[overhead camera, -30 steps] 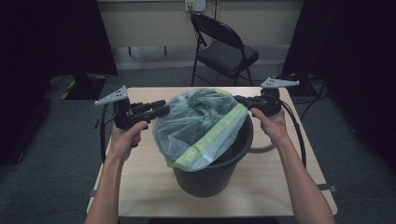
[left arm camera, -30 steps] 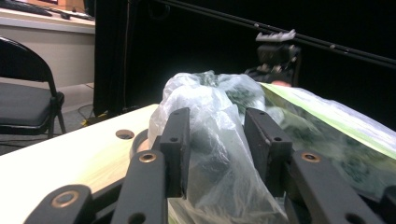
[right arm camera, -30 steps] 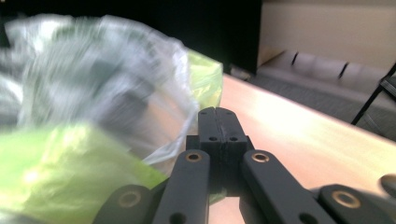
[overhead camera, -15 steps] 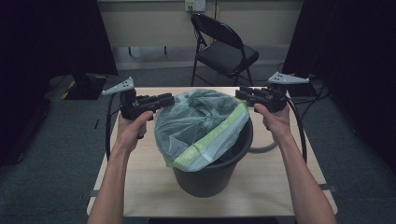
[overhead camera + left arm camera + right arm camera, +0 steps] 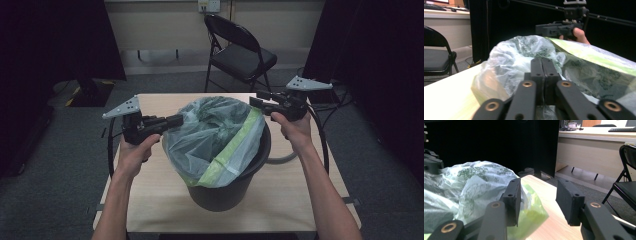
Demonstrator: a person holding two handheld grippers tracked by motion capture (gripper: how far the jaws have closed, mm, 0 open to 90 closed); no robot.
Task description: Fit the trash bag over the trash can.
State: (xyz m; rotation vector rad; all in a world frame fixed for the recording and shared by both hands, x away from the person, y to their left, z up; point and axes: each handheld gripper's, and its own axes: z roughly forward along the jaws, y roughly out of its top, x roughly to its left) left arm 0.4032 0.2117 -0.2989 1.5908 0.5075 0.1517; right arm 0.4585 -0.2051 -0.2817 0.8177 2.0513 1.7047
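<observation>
Translucent plastic bag [image 5: 215, 135] lined the black bucket [image 5: 225, 187] on the desk [image 5: 150, 200]. The left gripper [image 5: 176, 120] had just closed, pinching the bag's left edge; the right gripper [image 5: 255, 99] had just opened, spread above the far right rim, bag beside it. Bucket contents stayed hidden.

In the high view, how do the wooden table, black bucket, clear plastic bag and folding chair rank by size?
1. Light wooden table
2. Black plastic bucket
3. Clear green-banded plastic bag and black folding chair: alike; the chair stands farther away, so unsure.

Black folding chair [image 5: 239, 52] beyond the wooden table [image 5: 150, 200]
</observation>
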